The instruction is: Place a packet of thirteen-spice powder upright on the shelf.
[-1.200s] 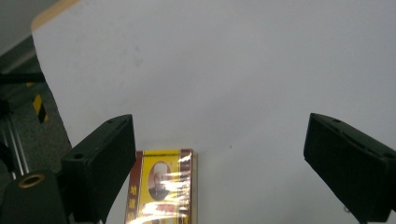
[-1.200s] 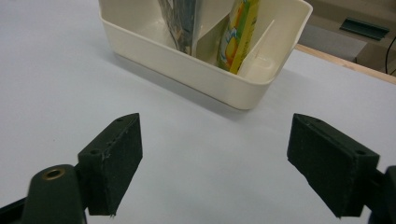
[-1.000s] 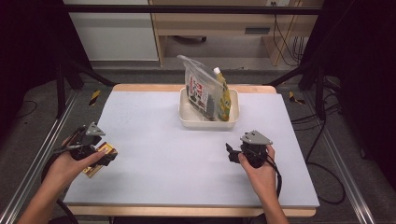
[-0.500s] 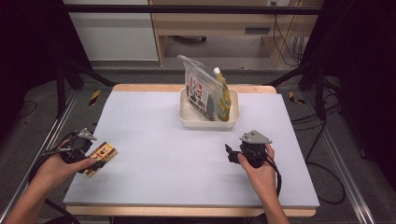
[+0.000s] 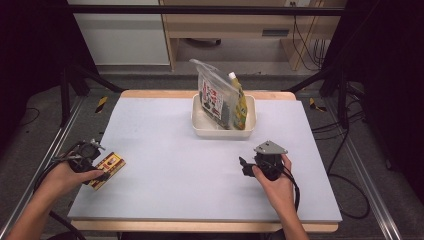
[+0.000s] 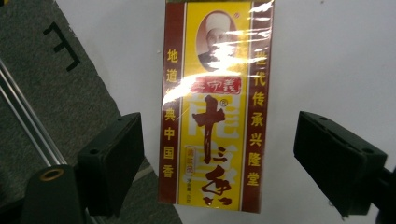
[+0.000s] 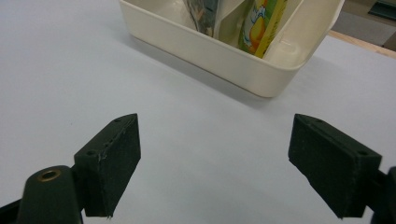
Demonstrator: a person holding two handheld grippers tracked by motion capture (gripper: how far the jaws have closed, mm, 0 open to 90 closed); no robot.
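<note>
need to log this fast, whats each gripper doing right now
Left gripper: open, jaws have just been closing a little around the red and yellow packet, not touching it.
Right gripper: open, nothing between its jaws.

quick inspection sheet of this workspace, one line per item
surface: pale table top with a wood edge, bare in the middle
job's things: red and yellow packet lies flat at the table's left edge
clutter: cream bin at the back holds a clear pouch and a yellow pouch
grippers: left gripper over the packet, jaws just been closing, gaps at both sides; right gripper open over bare table
cables: one trails from each gripper; more at the floor on the right
surroundings: dark frame, wood furniture behind
</note>
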